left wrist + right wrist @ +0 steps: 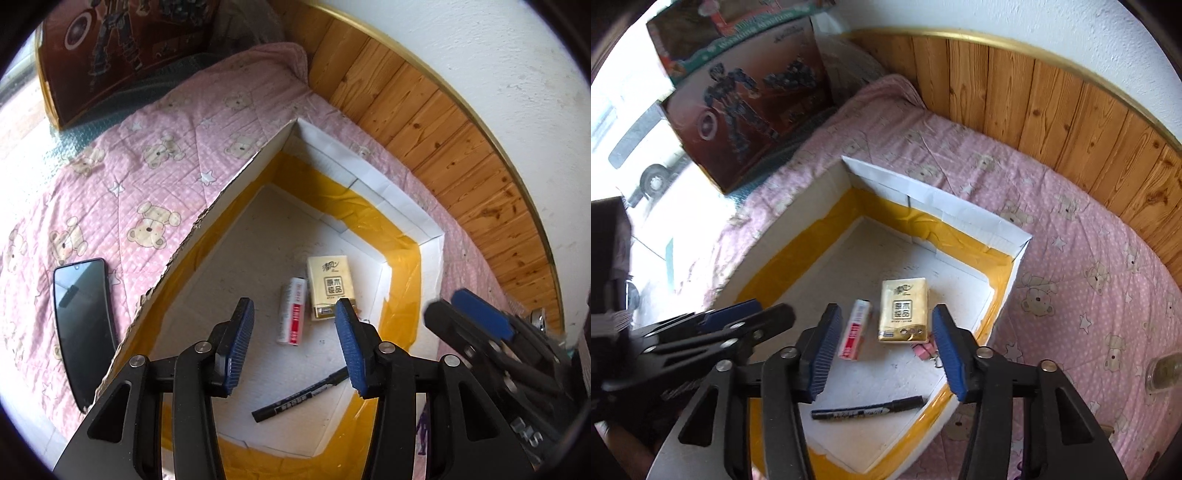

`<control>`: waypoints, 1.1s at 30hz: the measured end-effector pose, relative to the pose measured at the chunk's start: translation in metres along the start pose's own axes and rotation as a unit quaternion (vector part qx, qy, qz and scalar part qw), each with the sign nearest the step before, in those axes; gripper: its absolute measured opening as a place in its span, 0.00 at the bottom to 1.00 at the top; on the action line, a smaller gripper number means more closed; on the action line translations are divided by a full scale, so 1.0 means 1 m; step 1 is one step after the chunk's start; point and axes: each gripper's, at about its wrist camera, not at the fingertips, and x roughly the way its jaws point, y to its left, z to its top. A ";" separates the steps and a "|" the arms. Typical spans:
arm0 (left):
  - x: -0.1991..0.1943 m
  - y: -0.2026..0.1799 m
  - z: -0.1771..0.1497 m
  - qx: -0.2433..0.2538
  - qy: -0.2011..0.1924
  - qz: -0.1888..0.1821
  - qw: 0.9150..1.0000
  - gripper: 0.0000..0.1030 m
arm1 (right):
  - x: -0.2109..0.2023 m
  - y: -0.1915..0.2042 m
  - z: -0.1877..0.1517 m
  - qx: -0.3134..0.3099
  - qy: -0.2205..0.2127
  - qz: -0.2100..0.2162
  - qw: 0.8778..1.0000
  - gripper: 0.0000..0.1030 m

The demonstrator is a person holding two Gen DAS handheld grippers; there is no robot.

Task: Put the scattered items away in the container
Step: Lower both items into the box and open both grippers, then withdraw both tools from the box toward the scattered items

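Two grippers: left gripper (295, 347) and right gripper (884, 347) tilt down over box (960, 218), jaws spread, empty.
Surface: pink quilt (1089, 266); wood-panelled wall (1052, 96).

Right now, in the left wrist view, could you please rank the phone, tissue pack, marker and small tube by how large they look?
1. Phone, clearly largest.
2. Tissue pack.
3. Marker, partly hidden by the claw finger, and the small tube: too alike to rank.

Between the empty, parted jaws are seen a tissue pack (903, 310) and tube (855, 329); a marker (867, 408) below; all inside the box (964, 218).
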 end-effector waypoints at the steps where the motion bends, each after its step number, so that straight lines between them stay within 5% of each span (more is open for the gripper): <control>1: -0.003 -0.001 -0.001 0.000 -0.004 0.001 1.000 0.47 | -0.008 0.000 -0.003 -0.001 -0.009 0.006 1.000 0.48; 7: -0.028 -0.010 -0.010 0.012 -0.040 0.005 0.999 0.47 | -0.052 0.004 -0.032 -0.006 -0.064 0.046 0.997 0.48; 14: -0.059 -0.032 -0.034 0.053 -0.073 -0.035 0.995 0.47 | -0.099 0.001 -0.086 -0.014 -0.119 0.068 0.991 0.48; 21: -0.088 -0.084 -0.082 0.148 -0.106 -0.083 0.980 0.47 | -0.140 -0.028 -0.156 -0.003 -0.157 0.062 0.986 0.48; 26: -0.073 -0.122 -0.114 0.194 -0.067 -0.115 0.972 0.47 | -0.153 -0.056 -0.208 0.030 -0.158 0.052 0.986 0.48; 33: -0.028 -0.167 -0.173 0.246 0.038 -0.143 0.958 0.47 | -0.137 -0.095 -0.268 0.070 -0.126 0.004 0.990 0.48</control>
